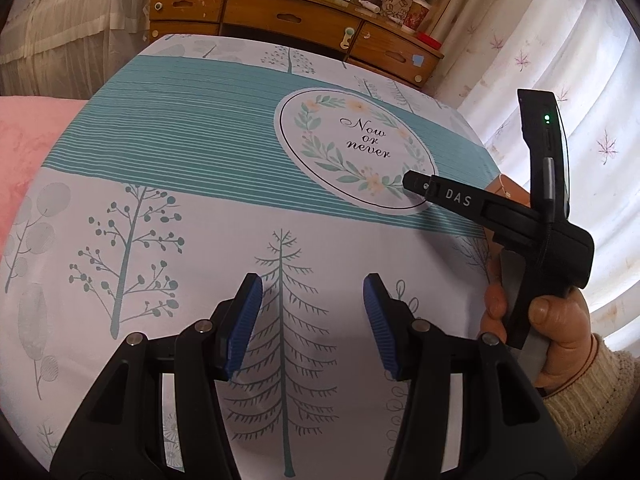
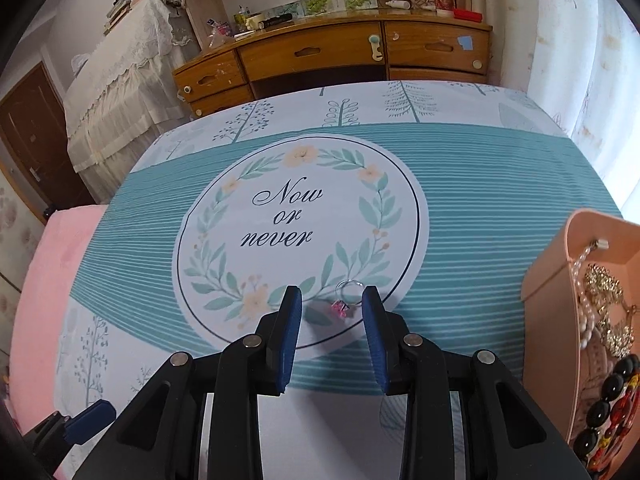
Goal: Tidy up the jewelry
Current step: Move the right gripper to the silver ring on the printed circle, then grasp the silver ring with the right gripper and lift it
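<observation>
Pearls (image 2: 582, 304) and beads (image 2: 610, 404) fill pink box (image 2: 548, 280); both grippers' jaws released, empty.

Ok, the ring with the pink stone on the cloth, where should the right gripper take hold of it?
Grip the ring at the pink stone, the bulkiest part; the thin band lies almost flat on the cloth. Come down from above: the open right gripper already has a finger on either side of it. Slipping is likely, so close slowly.
</observation>
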`<state>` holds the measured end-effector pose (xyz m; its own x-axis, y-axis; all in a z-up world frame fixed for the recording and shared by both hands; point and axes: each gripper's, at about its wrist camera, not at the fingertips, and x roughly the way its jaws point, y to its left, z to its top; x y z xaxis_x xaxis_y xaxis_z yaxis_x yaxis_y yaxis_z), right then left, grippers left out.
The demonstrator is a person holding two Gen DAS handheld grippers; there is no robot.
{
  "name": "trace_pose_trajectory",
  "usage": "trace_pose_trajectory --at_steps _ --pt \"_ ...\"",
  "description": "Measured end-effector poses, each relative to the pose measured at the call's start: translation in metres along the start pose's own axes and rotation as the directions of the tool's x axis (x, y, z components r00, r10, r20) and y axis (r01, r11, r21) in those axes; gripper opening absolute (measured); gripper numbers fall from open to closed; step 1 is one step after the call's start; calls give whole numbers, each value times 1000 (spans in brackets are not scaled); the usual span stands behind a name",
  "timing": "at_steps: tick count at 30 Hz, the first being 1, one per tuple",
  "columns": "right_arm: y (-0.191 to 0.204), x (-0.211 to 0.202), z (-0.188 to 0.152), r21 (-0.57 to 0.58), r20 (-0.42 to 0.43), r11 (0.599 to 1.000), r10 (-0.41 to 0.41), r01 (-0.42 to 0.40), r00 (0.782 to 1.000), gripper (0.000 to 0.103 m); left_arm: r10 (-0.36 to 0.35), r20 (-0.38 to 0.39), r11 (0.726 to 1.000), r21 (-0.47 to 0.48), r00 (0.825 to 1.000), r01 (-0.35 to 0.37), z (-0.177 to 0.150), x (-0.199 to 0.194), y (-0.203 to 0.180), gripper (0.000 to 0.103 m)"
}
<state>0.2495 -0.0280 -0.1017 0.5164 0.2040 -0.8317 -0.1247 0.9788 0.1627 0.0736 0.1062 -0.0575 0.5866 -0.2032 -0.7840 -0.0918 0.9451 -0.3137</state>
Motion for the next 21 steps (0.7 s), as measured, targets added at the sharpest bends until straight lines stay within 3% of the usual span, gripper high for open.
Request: trace_pose_trajectory --at_steps 6,9,11,15,16,21 --pt "15 3 -4 -90 29 993 -73 75 997 31 -12 -6 1000 -6 1000 12 0 3 1 49" --pt "22 4 -7 -137 51 982 -121 127 991 27 -10 -6 1000 -7 1000 10 1 5 0 49" --pt "23 4 -8 -141 57 981 -126 133 990 16 -4 -3 1000 -5 1000 4 1 4 -1 49" --pt "17 1 -10 -120 45 989 -85 90 995 14 16 9 1000 10 1000 -16 0 2 -5 50" --pt "15 -1 -11 -108 43 991 -72 77 996 8 22 13 1000 16 1000 -22 0 1 -7 50" --pt "7 -37 -23 -61 68 998 13 -8 998 8 43 25 998 55 999 -45 -3 -7 -20 50"
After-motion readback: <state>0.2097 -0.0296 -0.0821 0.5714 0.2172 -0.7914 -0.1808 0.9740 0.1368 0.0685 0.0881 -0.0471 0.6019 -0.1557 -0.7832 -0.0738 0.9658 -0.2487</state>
